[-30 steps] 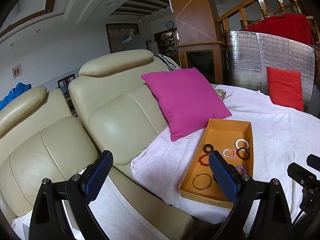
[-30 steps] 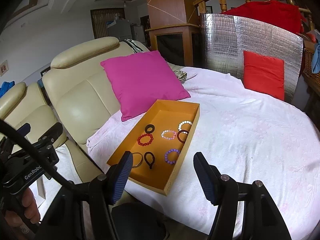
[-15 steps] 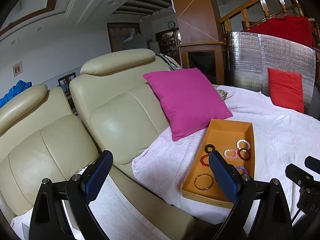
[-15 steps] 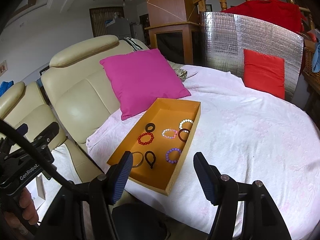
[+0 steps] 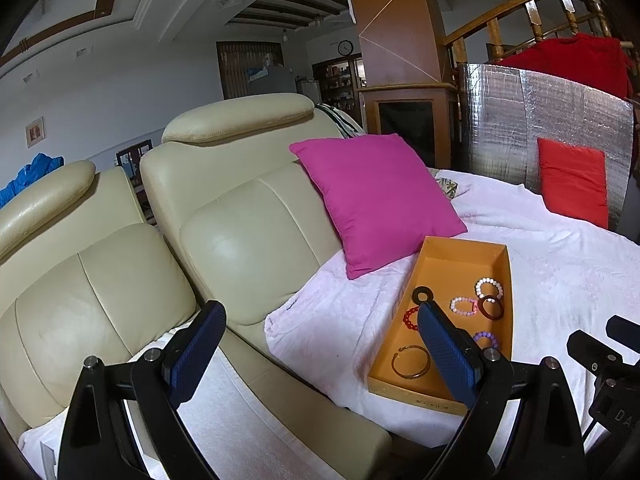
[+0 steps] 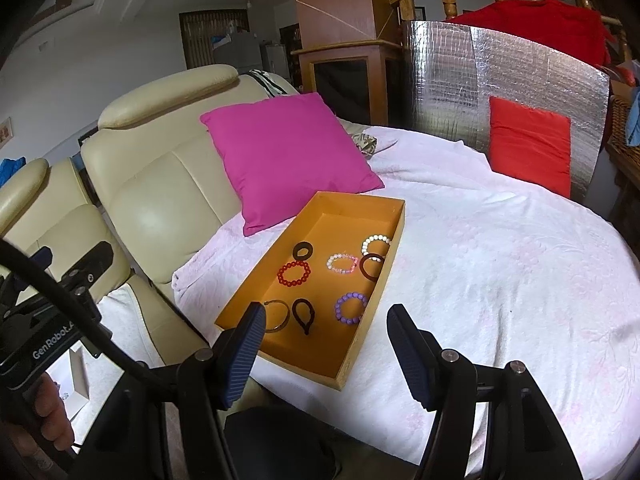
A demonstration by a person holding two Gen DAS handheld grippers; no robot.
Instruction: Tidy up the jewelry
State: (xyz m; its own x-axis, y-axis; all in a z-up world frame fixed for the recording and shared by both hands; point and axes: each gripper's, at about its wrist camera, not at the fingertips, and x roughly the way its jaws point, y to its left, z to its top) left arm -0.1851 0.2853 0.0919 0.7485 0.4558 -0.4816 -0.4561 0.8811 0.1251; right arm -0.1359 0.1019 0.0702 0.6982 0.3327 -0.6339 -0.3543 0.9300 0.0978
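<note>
Eight bracelets and rings [image 6: 295, 251] lying loose in the orange tray [image 6: 340, 216], just ahead of the right tongs [image 6: 326, 312] and ahead-right of the left tongs [image 5: 320, 312], both spread wide, empty, barely shifted from a second ago; sorted or awaiting sorting, impossible to tell.

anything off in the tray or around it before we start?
Nothing stands out. Orange tray sits flat on the white cover; the bracelets lie loose inside, none spilled. One black loop looks pinched out of round. Both tongs open, empty.

left tongs [image 5: 320, 350] open, empty; orange tray [image 5: 460, 254] holds bracelets, perhaps seven.
</note>
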